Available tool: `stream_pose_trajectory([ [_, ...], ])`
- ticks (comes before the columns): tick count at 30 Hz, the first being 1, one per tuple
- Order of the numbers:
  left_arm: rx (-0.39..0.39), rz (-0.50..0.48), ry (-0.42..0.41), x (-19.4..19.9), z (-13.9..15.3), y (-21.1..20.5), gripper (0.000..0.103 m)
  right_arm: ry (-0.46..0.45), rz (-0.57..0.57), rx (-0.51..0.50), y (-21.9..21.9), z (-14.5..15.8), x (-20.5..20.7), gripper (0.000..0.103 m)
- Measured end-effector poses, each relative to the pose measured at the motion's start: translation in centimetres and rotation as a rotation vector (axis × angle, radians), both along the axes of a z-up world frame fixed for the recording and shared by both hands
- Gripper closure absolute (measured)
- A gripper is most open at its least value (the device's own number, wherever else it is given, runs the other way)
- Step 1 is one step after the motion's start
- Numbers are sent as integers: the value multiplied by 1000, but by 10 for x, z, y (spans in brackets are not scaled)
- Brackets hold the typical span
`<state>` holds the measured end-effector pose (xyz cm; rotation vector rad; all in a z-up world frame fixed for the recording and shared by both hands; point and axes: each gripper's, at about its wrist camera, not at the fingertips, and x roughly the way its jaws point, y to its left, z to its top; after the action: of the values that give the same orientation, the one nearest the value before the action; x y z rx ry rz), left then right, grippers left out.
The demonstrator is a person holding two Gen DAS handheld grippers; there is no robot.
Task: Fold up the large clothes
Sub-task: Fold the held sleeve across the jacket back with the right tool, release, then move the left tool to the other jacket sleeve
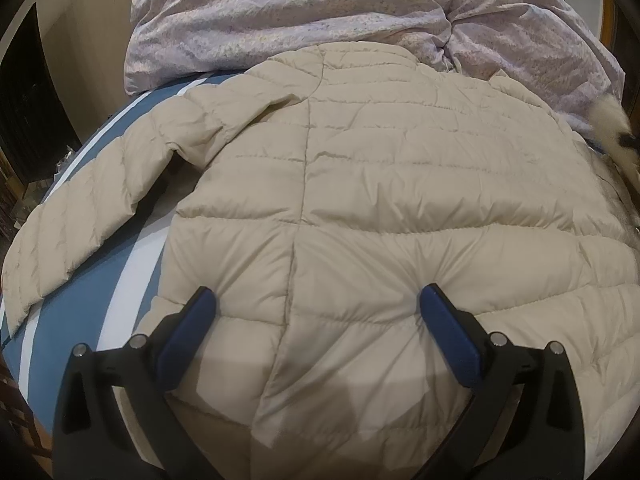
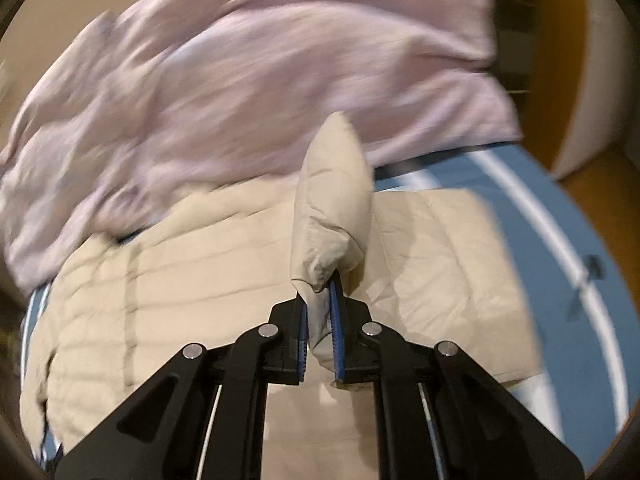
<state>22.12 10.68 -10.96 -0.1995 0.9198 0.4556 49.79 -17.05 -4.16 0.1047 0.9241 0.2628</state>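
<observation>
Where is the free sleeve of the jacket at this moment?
In the left wrist view, the sleeve lies flat at the left of the jacket, on the striped blue sheet, left of the open left claw.

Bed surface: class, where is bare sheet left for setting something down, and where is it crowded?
Bare striped sheet shows between the jacket sleeve and jacket body, and right of the folded jacket edge. The far end is crowded by the lilac duvet.

Left gripper [image 1: 314, 300], right gripper [image 2: 319, 286]: black linkage frames, blue pads, silver pivot pins.
</observation>
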Motion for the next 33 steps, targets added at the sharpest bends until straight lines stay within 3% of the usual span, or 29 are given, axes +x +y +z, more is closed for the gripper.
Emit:
stream_pose_trajectory([
  [8,-10,2,-2,0,0,1,2,83,205,59,112,-25,-38,93],
  [16,-15,2,-4,1,1,1,2,96,352,29,174,-29,-72,92],
  [17,-15,2,-4,1,1,1,2,103,372,23,180,-30,-76,90],
  [20,-14,2,-4,1,1,1,2,119,416,54,176,-23,-85,68],
  [22,-14,2,-4,0,1,1,2,96,409,91,168,-13,-83,57],
  [25,-14,1,-4,0,0,1,2,21,351,123,146,3,-78,49],
  [29,-8,-8,-2,-1,1,1,2,8,211,-15,131,-9,-59,46],
  [33,7,-28,9,-5,7,4,2,65,181,-92,135,-34,-48,45],
])
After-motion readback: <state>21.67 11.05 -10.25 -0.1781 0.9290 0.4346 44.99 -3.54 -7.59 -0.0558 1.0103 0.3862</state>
